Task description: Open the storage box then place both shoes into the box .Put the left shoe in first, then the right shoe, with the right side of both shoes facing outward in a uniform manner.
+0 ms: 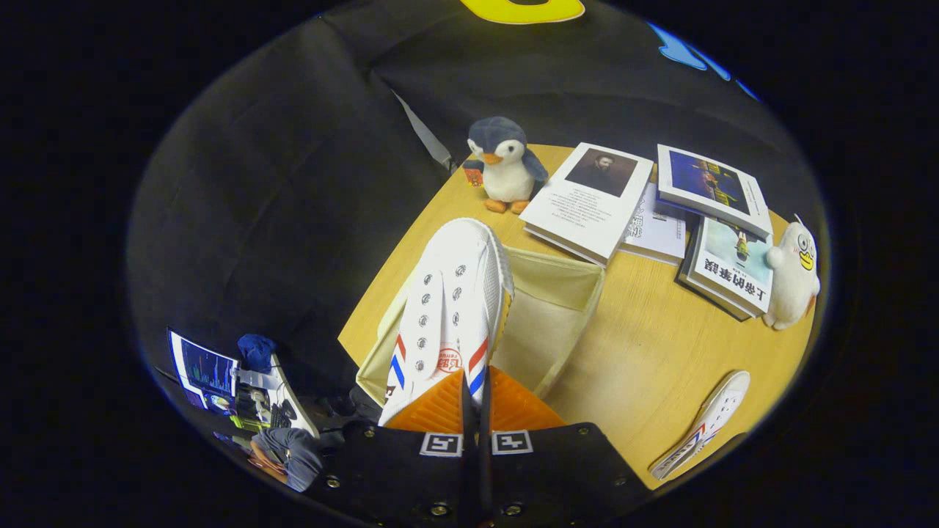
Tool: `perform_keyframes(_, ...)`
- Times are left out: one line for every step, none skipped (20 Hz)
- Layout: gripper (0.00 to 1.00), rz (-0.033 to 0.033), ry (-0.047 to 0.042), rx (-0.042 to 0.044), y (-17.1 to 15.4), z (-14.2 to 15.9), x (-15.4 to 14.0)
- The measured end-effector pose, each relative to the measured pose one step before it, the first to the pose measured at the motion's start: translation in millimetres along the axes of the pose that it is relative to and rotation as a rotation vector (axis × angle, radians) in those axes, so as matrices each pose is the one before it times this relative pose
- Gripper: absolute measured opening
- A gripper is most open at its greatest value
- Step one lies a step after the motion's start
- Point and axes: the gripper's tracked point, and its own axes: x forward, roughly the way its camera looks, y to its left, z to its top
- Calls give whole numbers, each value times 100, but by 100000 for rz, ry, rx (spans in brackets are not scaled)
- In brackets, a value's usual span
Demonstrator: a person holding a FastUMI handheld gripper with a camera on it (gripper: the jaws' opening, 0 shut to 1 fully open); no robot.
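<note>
At the bottom centre of the frame the fingers (474, 396) are nearly closed, pinching the heel of a white shoe (451, 308) that juts up and away from them. Just beyond, at mid-frame, the open storage box (565, 293) sits on the counter (660, 352) with the held shoe over its left side. The second shoe (703, 425) lies at lower right, well apart from the box. The grip is narrow and at one end, so the shoe could swing or slip, catch the soft box wall and land facing the wrong way.
</note>
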Motion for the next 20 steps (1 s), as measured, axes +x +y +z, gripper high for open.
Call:
perform_keyframes(0,-31,723,55,200,29,403)
perform_keyframes(0,0,691,99,84,9,402)
perform_keyframes(0,-89,627,-122,86,25,367)
perform_keyframes(0,-268,553,-138,24,2,322)
perform_keyframes(0,-322,652,-575,96,-119,357)
perform_keyframes(0,-770,447,-259,29,-32,338)
perform_keyframes(0,-1079,234,61,42,-40,429)
perform_keyframes(0,-1118,20,-1135,-19,76,547)
perform_keyframes(0,-863,321,-1487,64,-59,615)
perform_keyframes(8,775,-232,-615,437,198,67)
perform_keyframes(18,-1640,-1242,-1281,138,320,246)
perform_keyframes(44,-2359,-1772,-3157,-217,422,-125)
perform_keyframes(70,-2276,-2331,-3206,-378,1132,-1006)
perform_keyframes(96,-982,-1980,-1598,-303,318,-172)
perform_keyframes(97,8,-1160,-416,54,70,42)
perform_keyframes(97,556,-614,650,-40,194,-369)
perform_keyframes(97,516,-540,1088,-106,238,-483)
perform_keyframes(97,379,-774,1233,-139,268,-366)
perform_keyframes(97,253,-719,1304,-260,93,-432)
perform_keyframes(97,125,-828,1267,-326,191,-528)
